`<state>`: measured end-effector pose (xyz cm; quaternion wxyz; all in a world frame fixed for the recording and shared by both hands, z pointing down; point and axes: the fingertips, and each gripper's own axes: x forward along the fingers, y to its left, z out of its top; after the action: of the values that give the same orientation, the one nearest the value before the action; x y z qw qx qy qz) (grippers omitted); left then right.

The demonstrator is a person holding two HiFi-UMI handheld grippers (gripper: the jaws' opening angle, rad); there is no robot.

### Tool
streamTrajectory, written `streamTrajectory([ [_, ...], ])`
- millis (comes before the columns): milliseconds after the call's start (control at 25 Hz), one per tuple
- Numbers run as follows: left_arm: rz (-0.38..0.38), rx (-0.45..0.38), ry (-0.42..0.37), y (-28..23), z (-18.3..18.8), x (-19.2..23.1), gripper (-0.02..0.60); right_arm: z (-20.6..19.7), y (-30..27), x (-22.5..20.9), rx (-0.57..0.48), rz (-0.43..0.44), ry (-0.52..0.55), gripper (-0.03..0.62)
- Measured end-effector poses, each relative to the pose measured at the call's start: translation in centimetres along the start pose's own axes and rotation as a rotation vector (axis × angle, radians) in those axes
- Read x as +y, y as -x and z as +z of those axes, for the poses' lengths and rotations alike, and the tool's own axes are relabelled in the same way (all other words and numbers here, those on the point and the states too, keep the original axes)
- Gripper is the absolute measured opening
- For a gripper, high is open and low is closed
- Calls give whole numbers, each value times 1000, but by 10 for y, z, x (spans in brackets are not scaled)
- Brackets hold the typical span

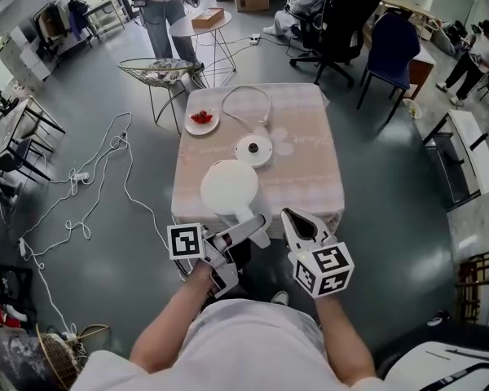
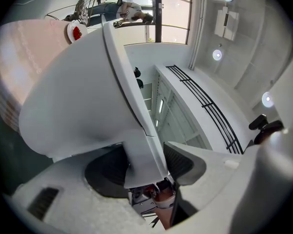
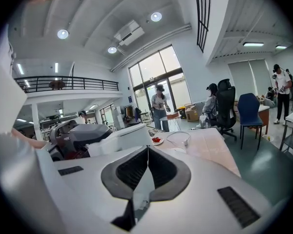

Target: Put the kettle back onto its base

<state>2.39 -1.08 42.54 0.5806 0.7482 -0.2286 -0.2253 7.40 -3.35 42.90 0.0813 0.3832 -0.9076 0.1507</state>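
The white kettle (image 1: 228, 187) hangs over the near left part of the table (image 1: 310, 169), seen from above as a round lid. My left gripper (image 1: 257, 228) is shut on its handle; in the left gripper view the kettle (image 2: 78, 91) fills the left side and its handle runs down between the pads of the left gripper (image 2: 146, 160). The round white base (image 1: 253, 149) sits just beyond the kettle, mid-table, with its white cord (image 1: 244, 92) looped behind. My right gripper (image 1: 297, 218) is shut and empty, right of the kettle (image 3: 127, 138); the right gripper view shows that gripper's (image 3: 147, 152) pads meeting.
A small plate (image 1: 201, 120) with red pieces lies at the table's far left corner. Beyond stand a wire basket stand (image 1: 159, 72), a round side table with a box (image 1: 204, 23) and office chairs (image 1: 342, 23). White cables (image 1: 98, 177) trail over the floor at left.
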Motion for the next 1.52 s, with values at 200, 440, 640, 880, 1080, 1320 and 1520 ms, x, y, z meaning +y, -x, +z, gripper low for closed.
streamTrajectory([
  [200, -11, 50, 19, -3, 34, 10, 225, 10, -32, -4, 8, -45, -10, 5],
  [440, -25, 107, 6, -12, 75, 23, 225, 17, -63, -15, 18, -111, -14, 5],
  [640, -57, 157, 7, -11, 103, 25, 225, 26, -84, -15, 16, -170, -14, 5],
  [880, -73, 233, -8, -5, 131, 31, 225, 39, -116, -12, 2, -223, -8, 5],
  [1080, -75, 269, -11, 0, 150, 37, 225, 43, -130, -12, -2, -262, -7, 5],
  [1320, -79, 293, -15, -6, 159, 38, 227, 47, -132, -15, -10, -288, -12, 5],
  [1520, -78, 303, -17, -15, 164, 40, 227, 46, -136, -24, -8, -285, -17, 5],
])
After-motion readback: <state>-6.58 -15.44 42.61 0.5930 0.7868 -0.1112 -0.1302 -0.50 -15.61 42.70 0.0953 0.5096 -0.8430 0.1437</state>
